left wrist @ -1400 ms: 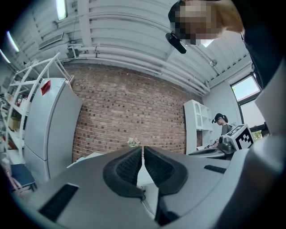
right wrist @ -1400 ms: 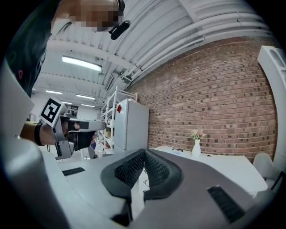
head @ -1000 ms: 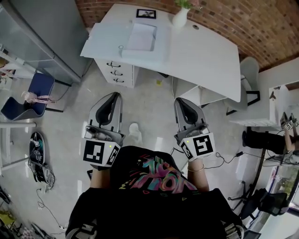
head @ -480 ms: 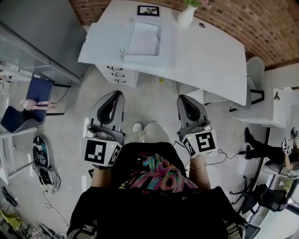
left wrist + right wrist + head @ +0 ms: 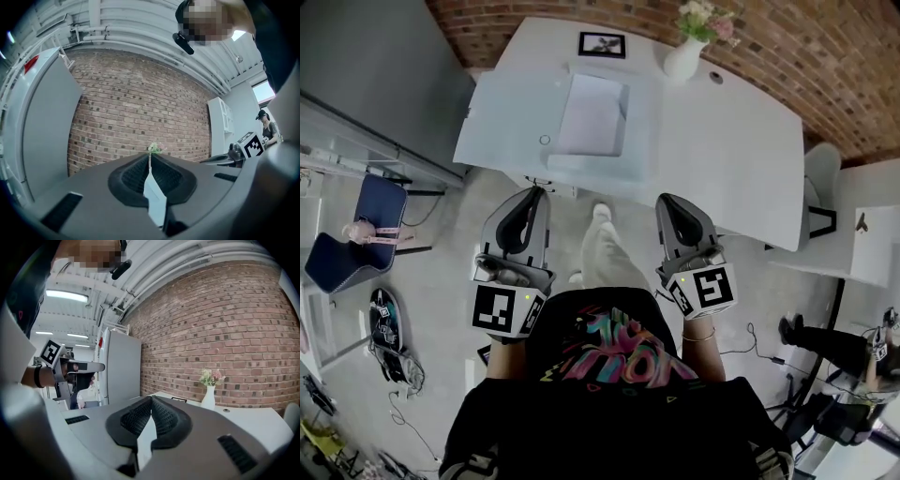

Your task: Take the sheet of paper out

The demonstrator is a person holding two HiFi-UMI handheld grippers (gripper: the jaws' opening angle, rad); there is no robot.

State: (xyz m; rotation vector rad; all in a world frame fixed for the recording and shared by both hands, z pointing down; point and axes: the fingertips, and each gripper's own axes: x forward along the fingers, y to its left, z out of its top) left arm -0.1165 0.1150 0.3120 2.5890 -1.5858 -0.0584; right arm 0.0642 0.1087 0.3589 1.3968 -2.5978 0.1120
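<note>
Head view, person standing before a white desk [image 5: 731, 141] set against a brick wall [image 5: 825, 56]. The left gripper [image 5: 532, 192] and the right gripper [image 5: 668, 200] are held side by side short of the desk's near edge, well apart from each other. Left gripper view: ribbed pads pressed together at the tips [image 5: 150, 157], nothing between them. Right gripper view: jaws likewise closed tip to tip [image 5: 151, 398] and empty. The sheet of paper [image 5: 589, 114] lies flat in a shallow tray [image 5: 625, 103] on the desk. Behind it stand a picture frame [image 5: 602, 43] and a vase [image 5: 684, 61] of flowers
</note>
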